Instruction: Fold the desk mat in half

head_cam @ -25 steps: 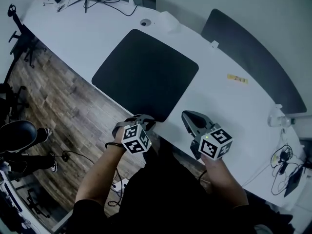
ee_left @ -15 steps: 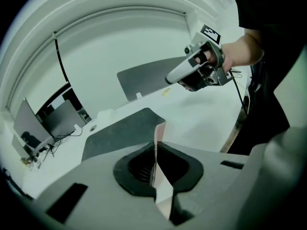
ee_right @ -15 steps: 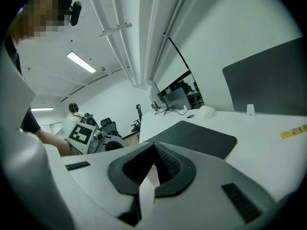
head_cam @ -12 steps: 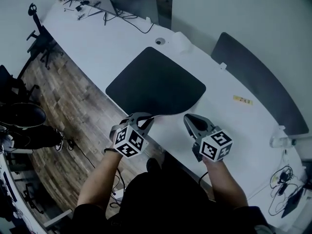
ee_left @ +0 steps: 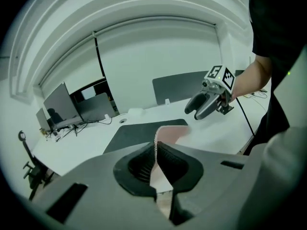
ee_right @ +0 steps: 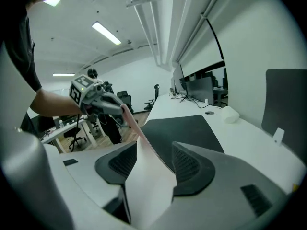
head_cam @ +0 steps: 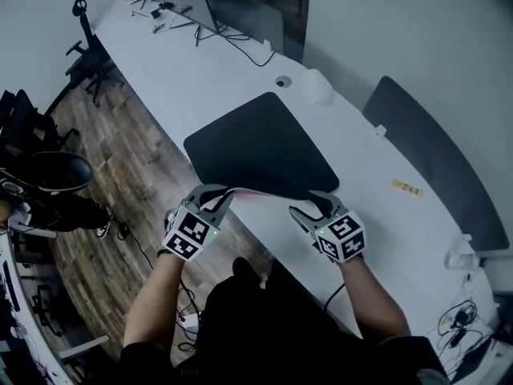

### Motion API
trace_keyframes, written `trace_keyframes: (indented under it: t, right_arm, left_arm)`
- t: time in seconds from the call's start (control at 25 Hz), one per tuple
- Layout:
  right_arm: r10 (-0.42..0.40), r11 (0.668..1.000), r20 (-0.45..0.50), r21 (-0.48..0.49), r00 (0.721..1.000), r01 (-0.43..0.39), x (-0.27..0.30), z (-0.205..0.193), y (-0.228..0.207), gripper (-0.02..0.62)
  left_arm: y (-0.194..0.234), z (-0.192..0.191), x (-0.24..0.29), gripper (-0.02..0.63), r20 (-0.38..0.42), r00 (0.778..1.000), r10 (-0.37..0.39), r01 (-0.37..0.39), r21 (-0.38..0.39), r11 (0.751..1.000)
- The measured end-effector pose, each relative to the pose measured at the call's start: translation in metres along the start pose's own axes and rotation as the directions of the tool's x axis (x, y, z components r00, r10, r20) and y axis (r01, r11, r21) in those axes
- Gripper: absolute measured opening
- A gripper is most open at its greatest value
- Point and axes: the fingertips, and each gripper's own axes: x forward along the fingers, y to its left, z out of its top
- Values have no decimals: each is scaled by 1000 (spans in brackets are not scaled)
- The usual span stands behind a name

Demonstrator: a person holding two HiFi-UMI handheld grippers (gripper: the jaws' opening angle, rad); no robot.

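A dark desk mat (head_cam: pixel 260 147) lies on the white desk (head_cam: pixel 200 70) ahead of both grippers, its raised near edge running side to side between them, with the left gripper (head_cam: pixel 218 195) clamped on its left end and the right gripper (head_cam: pixel 309 208) opening its jaws loosely around the right end, so folding likely means carrying that edge forward.

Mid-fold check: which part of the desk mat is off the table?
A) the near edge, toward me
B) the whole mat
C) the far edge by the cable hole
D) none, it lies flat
A: the near edge of the desk mat is raised, pale underside showing, pinched in the left gripper.
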Motion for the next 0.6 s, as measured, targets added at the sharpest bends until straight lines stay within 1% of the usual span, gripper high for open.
trace_keyframes:
  t: [0.12,0.2,0.32,0.44,0.52,0.6]
  right_arm:
    - [7,999,-76,-44,997,-11,15,-19,0,250]
    - [-17,996,-126,-85,992,7,23,-31,-1,261]
    - [-88,990,-180,-127,980,66,34,-42,-11,267]
    - [-147,982,-221,-147,964,116,43,-48,-26,267]
    - [-153,979,-246,-169,957,113,48,-50,-30,267]
    - [-142,974,-270,-210,952,86,53,-50,-24,267]
  left_arm:
    - [19,-5,-14,20,13,999,39,-37,-81,996]
    - [31,-7,-21,20,31,998,58,-54,-112,992]
    - [50,-9,-33,20,50,995,82,-75,-121,990]
    - [66,-13,-41,20,57,995,88,-81,-120,990]
    - [74,-16,-45,20,56,995,87,-80,-115,990]
    - [83,-20,-50,20,56,995,87,-81,-112,990]
